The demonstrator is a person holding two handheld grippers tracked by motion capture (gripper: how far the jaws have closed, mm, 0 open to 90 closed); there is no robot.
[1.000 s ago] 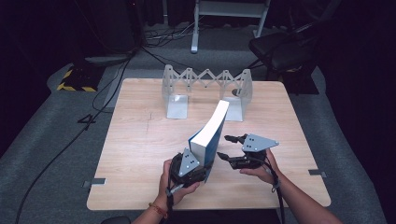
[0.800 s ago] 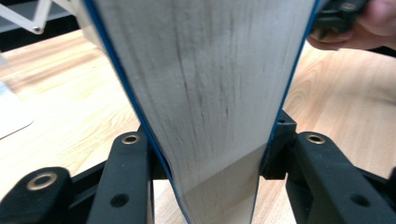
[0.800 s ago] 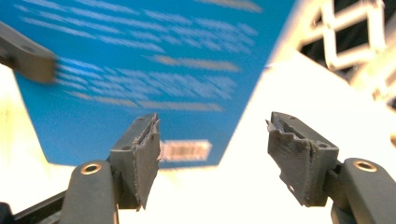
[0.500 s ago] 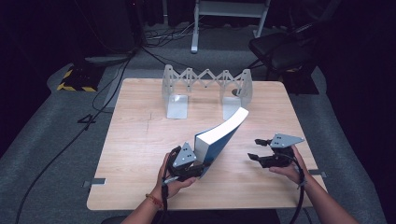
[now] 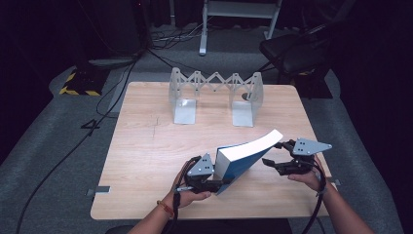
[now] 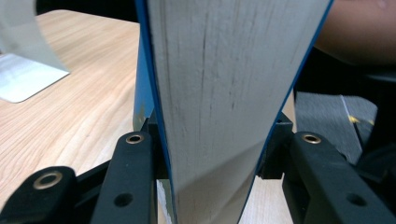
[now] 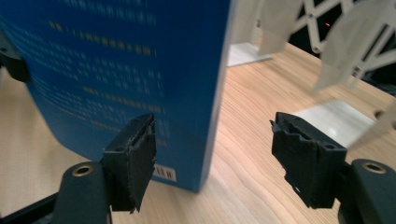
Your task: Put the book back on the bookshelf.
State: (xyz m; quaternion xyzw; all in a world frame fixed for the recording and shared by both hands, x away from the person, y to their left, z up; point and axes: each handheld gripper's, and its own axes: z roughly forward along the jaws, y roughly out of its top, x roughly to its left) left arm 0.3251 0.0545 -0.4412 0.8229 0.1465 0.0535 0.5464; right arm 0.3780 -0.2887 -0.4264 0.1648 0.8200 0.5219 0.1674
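Observation:
A thick book (image 5: 243, 156) with a blue cover and white page edges leans low to the right, its bottom edge on the wooden table (image 5: 146, 146). My left gripper (image 5: 220, 181) is shut on the book's lower end; in the left gripper view the two jaws press both covers of the book (image 6: 215, 70). My right gripper (image 5: 274, 154) is open just right of the book's raised end, apart from it. In the right gripper view the book's blue cover (image 7: 130, 60) stands close in front of the open right gripper (image 7: 214, 137).
A metal expanding book rack (image 5: 214, 90) with two flat end plates stands at the back of the table, also seen as the rack (image 7: 345, 42) in the right gripper view. One of its plates (image 6: 23, 70) lies ahead of the left gripper. A chair (image 5: 297, 48) stands beyond the table.
The book has tipped from nearly upright to leaning low toward the right. My right gripper has moved right, away from the book. The left gripper keeps its hold.

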